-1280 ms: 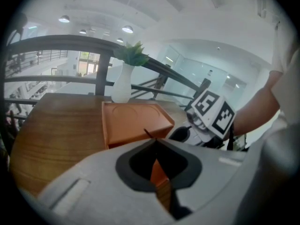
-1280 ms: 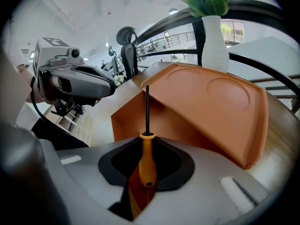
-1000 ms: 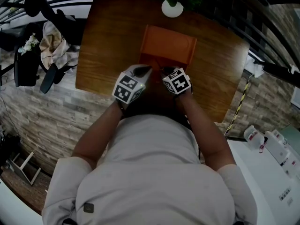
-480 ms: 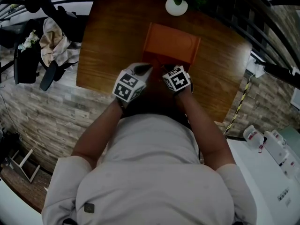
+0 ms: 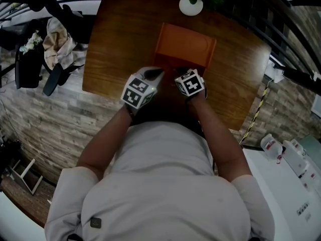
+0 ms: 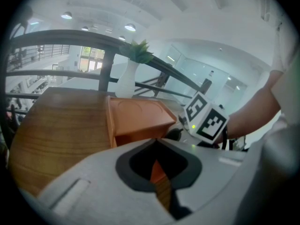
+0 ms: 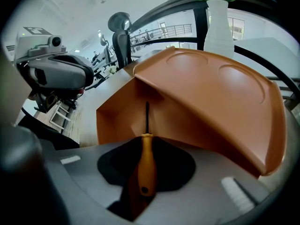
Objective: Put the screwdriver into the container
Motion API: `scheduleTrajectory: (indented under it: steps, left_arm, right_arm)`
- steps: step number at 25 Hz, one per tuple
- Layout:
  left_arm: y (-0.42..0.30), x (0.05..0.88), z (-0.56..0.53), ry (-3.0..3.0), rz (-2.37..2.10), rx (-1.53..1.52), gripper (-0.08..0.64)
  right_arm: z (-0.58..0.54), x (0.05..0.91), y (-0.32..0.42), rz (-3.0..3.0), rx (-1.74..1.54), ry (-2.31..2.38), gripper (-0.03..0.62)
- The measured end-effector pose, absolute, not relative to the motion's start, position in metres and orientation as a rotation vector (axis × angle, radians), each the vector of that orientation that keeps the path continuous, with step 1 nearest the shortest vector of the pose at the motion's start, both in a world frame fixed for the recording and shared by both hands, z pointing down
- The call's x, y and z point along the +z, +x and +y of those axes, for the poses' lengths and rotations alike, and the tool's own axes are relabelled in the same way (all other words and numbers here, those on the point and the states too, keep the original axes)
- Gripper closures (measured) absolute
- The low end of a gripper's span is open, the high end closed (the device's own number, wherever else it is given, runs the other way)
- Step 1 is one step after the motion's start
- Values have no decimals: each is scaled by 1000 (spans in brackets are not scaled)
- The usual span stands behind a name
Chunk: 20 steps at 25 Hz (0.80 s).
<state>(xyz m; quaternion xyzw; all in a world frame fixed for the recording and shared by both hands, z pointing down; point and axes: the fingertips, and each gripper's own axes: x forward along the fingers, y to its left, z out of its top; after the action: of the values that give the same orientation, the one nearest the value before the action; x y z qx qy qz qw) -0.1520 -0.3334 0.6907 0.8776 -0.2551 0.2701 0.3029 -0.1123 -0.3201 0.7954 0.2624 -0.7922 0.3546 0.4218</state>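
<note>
The orange container [image 5: 185,45] stands on the wooden table [image 5: 120,39], its lid [image 7: 220,102] raised and its open side facing me. My right gripper [image 7: 146,172] is shut on the screwdriver [image 7: 146,165], which has a yellow-orange handle; its dark shaft points into the container's opening [image 7: 122,118]. In the head view the right gripper [image 5: 181,77] sits at the container's near edge. My left gripper [image 5: 155,74] hovers just left of it, jaws closed together with nothing held. In the left gripper view the container [image 6: 138,118] lies ahead and the right gripper's marker cube [image 6: 206,118] shows to the right.
A white vase with a green plant [image 5: 191,5] stands at the table's far edge behind the container. A dark railing runs beyond it. A chair with cloth [image 5: 52,49] is on the floor at left.
The view has shifted slightly; the container sits a little farther right and up in frame. Both grippers stay at its near edge, the right one nudged slightly toward the opening.
</note>
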Motion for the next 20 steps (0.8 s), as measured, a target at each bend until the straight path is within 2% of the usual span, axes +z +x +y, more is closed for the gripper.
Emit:
scheduleTrajectory:
  steps: [15, 20]
  left_arm:
    - [-150, 686, -323, 2322, -680, 725, 555]
    - [-145, 674, -321, 2343, -680, 701, 555]
  right_arm:
    - [-320, 781, -111, -2012, 861, 685, 505]
    - [-320, 764, -111, -2054, 830, 712, 540]
